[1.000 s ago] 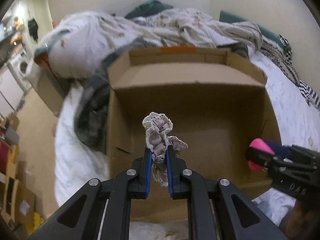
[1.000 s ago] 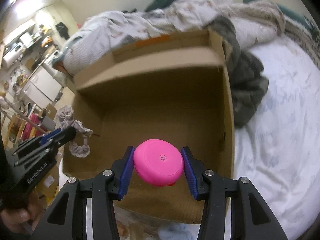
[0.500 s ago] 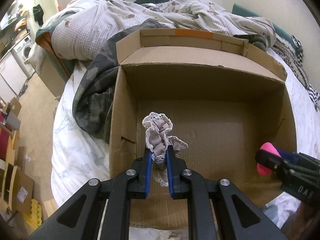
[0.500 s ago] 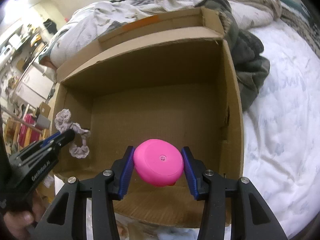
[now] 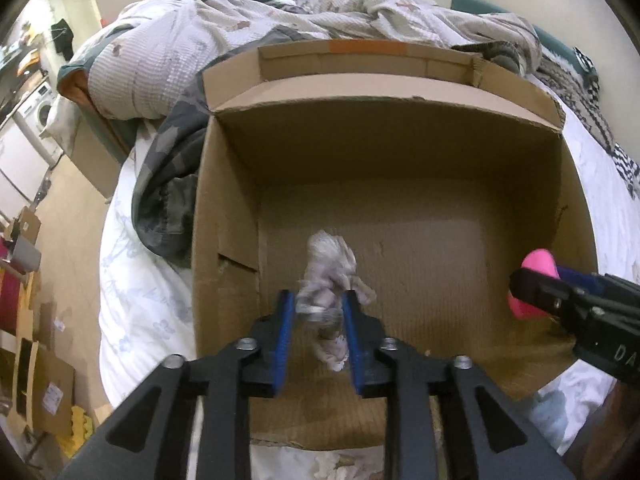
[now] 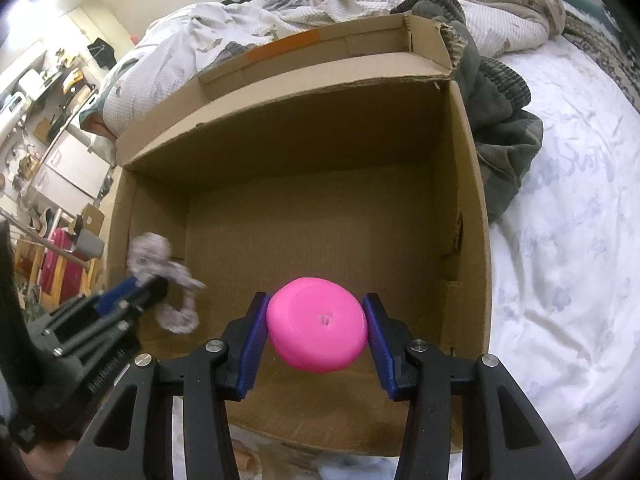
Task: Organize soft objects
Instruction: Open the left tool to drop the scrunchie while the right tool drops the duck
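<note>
An open cardboard box stands on the bed. My left gripper is over its near left part, jaws parted wider than the grey lace scrunchie between them; the scrunchie is blurred and looks loose. It also shows in the right wrist view beside the left gripper. My right gripper is shut on a pink round soft toy above the box's near right part; it shows in the left wrist view too.
Crumpled duvet and a grey-green garment lie behind and beside the box. White bedsheet spreads to the right. The bed edge and floor with cardboard pieces are at the left.
My left gripper's jaws have opened and the scrunchie has blurred and loosened between them. Both grippers have moved further over the box. The right gripper still holds the pink toy.
</note>
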`<state>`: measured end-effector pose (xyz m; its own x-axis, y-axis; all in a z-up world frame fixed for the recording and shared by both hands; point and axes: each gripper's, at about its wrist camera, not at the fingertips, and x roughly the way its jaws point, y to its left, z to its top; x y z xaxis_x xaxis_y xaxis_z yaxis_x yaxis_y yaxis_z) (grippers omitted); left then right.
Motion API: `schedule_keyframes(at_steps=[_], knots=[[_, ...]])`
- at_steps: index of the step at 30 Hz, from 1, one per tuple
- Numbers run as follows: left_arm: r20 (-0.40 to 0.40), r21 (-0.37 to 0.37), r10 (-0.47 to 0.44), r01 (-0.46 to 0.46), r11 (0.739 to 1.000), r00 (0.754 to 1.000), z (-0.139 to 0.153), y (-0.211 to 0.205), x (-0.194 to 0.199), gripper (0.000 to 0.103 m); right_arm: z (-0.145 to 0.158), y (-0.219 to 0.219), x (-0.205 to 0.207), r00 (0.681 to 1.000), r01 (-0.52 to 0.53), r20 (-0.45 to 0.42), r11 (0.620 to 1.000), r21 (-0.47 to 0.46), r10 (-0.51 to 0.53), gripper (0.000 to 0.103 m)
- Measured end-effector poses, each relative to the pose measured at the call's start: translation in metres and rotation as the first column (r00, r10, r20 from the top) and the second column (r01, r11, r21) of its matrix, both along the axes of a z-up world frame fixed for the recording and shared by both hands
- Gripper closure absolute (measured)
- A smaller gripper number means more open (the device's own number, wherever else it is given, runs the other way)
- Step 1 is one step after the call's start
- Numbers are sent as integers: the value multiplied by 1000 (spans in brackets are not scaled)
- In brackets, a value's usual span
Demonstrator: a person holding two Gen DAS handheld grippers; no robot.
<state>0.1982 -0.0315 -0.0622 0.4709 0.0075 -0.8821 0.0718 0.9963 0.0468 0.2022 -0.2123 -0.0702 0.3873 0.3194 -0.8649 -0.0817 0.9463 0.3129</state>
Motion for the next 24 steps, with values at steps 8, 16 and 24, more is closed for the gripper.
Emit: schedule_keyframes(at_steps=[8,16,24], knots=[[52,42,-16,14,999,999,9,-5,-5,37,9,-4,-1,999,17,41,1000,15,-18,23],[62,19,23,-24,1000,998,15,5,-7,37,11,0,-1,999,13,44,1000,8,-13,23],[79,6,33,-33,999,996,23,8,-11,37,17,-2,-5,997,28,66,1000,6,-28,23]])
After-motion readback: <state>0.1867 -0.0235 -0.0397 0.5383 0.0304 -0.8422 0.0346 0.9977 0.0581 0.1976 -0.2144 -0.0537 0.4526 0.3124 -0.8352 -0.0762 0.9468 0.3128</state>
